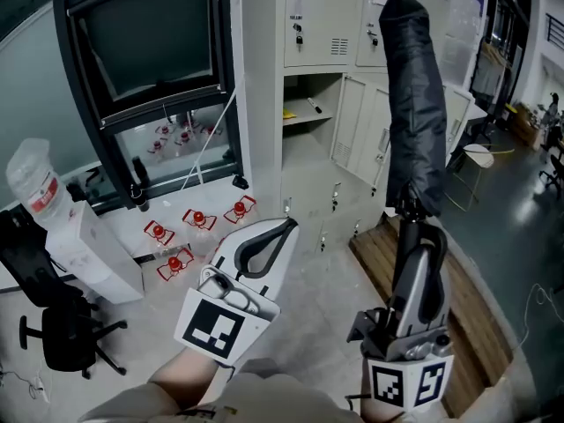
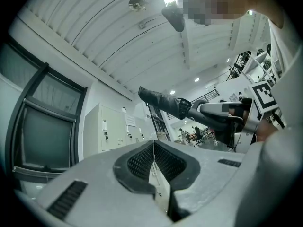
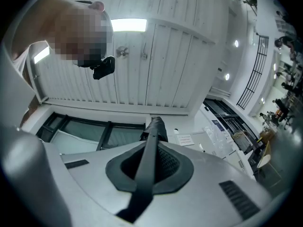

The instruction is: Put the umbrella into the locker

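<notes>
A folded black umbrella [image 1: 416,104] stands upright in the head view, with my right gripper [image 1: 414,229] shut on its lower end. In the right gripper view its dark shaft [image 3: 147,164] runs between the jaws toward the ceiling. My left gripper [image 1: 284,229] points at the grey lockers [image 1: 317,25]; its jaws are shut with nothing between them. One locker compartment [image 1: 310,104] stands open, its door [image 1: 363,130] swung to the right, and small items lie on its shelf. The left gripper view shows the umbrella [image 2: 163,100] held by the right gripper [image 2: 196,109], with lockers [image 2: 113,131] behind.
A water jug [image 1: 33,183] sits on a white box [image 1: 97,254] at the left beside a black office chair [image 1: 53,329]. Several red-and-white objects [image 1: 198,223] lie below the dark window. A wooden platform [image 1: 458,315] and a stool [image 1: 476,159] are at the right.
</notes>
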The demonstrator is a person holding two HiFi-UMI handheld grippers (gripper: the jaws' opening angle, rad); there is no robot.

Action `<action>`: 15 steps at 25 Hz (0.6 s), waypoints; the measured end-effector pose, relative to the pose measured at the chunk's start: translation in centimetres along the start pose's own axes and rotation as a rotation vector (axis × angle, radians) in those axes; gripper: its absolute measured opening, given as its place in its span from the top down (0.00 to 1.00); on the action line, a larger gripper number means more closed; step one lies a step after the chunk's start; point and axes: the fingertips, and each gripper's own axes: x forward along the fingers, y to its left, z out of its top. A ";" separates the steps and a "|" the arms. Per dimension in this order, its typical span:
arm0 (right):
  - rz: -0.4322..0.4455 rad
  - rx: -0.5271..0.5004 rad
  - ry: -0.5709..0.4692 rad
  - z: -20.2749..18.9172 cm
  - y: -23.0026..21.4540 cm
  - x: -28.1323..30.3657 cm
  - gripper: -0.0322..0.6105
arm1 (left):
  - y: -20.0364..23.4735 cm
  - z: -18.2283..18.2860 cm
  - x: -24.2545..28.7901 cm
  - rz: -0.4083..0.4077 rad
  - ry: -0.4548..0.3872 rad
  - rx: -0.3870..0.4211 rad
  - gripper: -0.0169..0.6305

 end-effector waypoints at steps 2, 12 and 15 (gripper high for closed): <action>0.010 0.030 0.017 -0.4 -0.7 0.1 0.93 | -0.2 -0.1 0.4 0.006 -0.001 0.006 0.96; -0.001 0.045 0.124 -4.8 -3.3 1.7 0.93 | 0.3 -2.5 3.0 -0.006 0.001 0.009 0.96; -0.001 0.031 0.155 -7.0 -4.0 2.8 0.93 | 1.3 -4.4 4.4 -0.015 0.012 -0.004 0.96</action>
